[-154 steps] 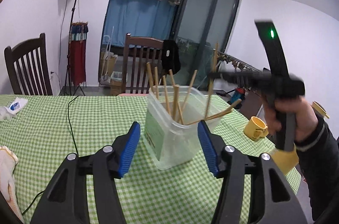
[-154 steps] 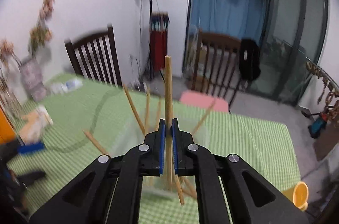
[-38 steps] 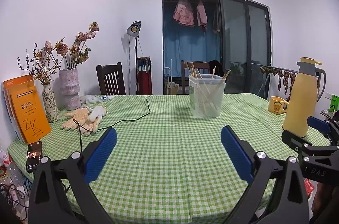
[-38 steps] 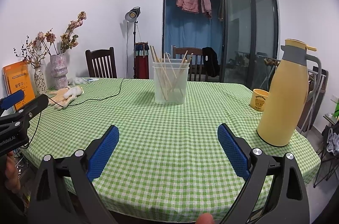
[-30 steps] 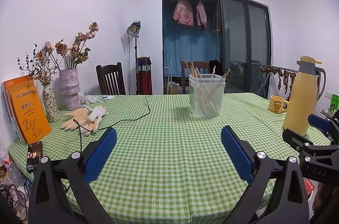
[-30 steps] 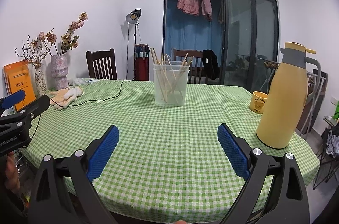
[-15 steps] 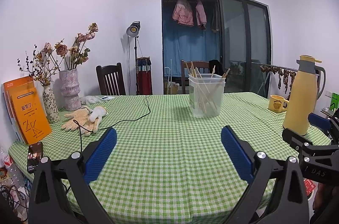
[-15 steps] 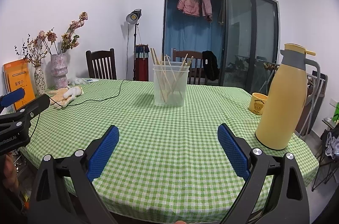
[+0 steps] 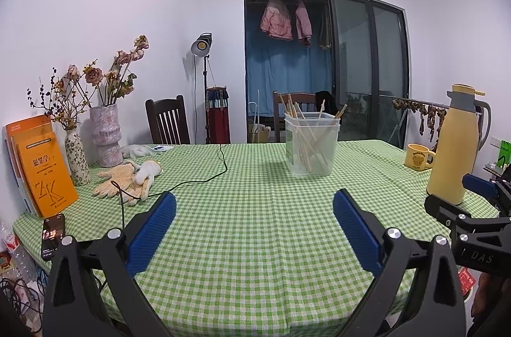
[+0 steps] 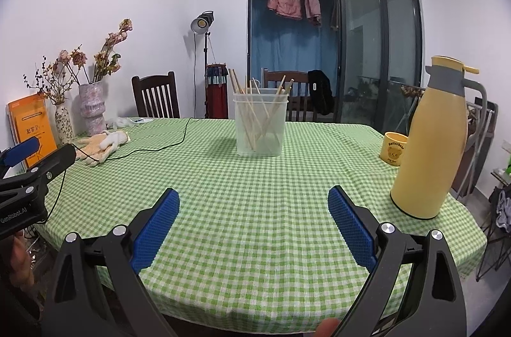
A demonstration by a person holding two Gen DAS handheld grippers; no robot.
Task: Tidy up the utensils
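Left tongs point(image 9: 254, 228) spread wide, holding nothing, hanging over the near edge of the counter point(image 9: 255, 257). Right tongs point(image 10: 254, 225) likewise wide apart and empty, over the same near edge, a little further right. Seen from each other's camera at the frame margins, well apart from one another.

Chopsticks point(image 10: 255, 116) standing at mixed tilts inside a clear tub point(image 10: 260, 126), tips fanning above its rim. Tub upright toward the far middle of the counter, well away from both tongs. Broad bare checked cloth between tongs and tub.

Along the left edge: orange books point(image 9: 44, 174) leaning upright, a phone point(image 9: 52, 235) lying flat at the near left corner, two vases point(image 9: 105, 139) with dried flowers, gloves point(image 9: 127, 182) beside them. Black cable point(image 9: 204, 180) snaking from the gloves toward the far edge, left of the tub, not touching it.

At the right edge: yellow flask point(image 10: 429, 145) upright near the rim, yellow mug point(image 10: 394, 148) just beside it on its far left side. Open cloth between mug and tub.

Chairs point(image 10: 155, 96) pushed up behind the far edge.
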